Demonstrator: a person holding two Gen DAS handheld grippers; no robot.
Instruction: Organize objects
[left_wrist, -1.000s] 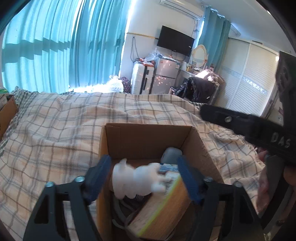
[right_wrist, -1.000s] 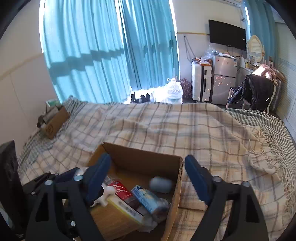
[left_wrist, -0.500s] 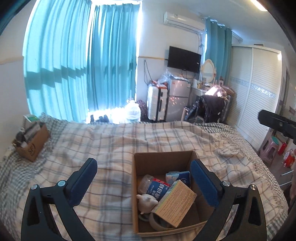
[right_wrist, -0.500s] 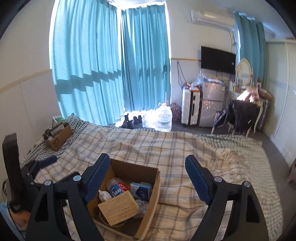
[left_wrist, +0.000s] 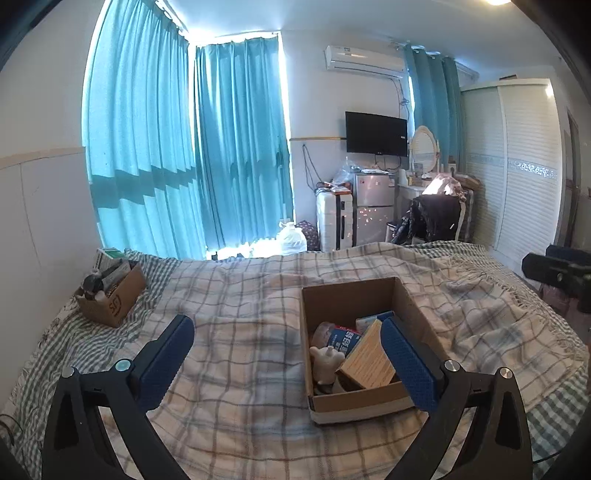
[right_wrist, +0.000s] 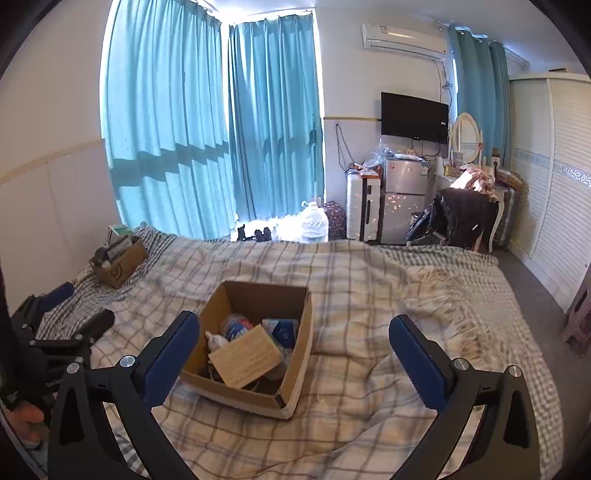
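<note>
Two grippers hang above the bed, both held back from the cardboard box (left_wrist: 354, 295) that sits on the plaid blanket (left_wrist: 236, 332). Left gripper (left_wrist: 288, 354) has its jaws spread as wide as they go, with nothing clamped; its right blue pad only overlaps the near right side of the box in that camera's view. Right gripper (right_wrist: 295, 354) is just finishing opening its jaws, and they too stand wide and grip nothing; the box lies on the blanket under the gap between them, nearer its left finger.

Inside the open-topped box I can see a tan book-like block (right_wrist: 245, 356) leaning tilted across the near half, a small white figure (left_wrist: 327, 363) against the near left wall, a round blue-and-red packet (right_wrist: 236, 326) behind it and a pale blue pack (right_wrist: 282, 330) toward the far right wall. Something pale lies beneath the block, but I cannot tell what it is.

Over at the bed's far left corner, well apart from the first box, sits a smaller cardboard box (left_wrist: 110, 299) with a dark object and some cartons poking out of it.

Beyond the far edge of the bed are teal curtains (right_wrist: 221, 129), a large water jug (right_wrist: 314, 225) on the floor, a small fridge (right_wrist: 404, 199) and a wall television (right_wrist: 413, 116)
</note>
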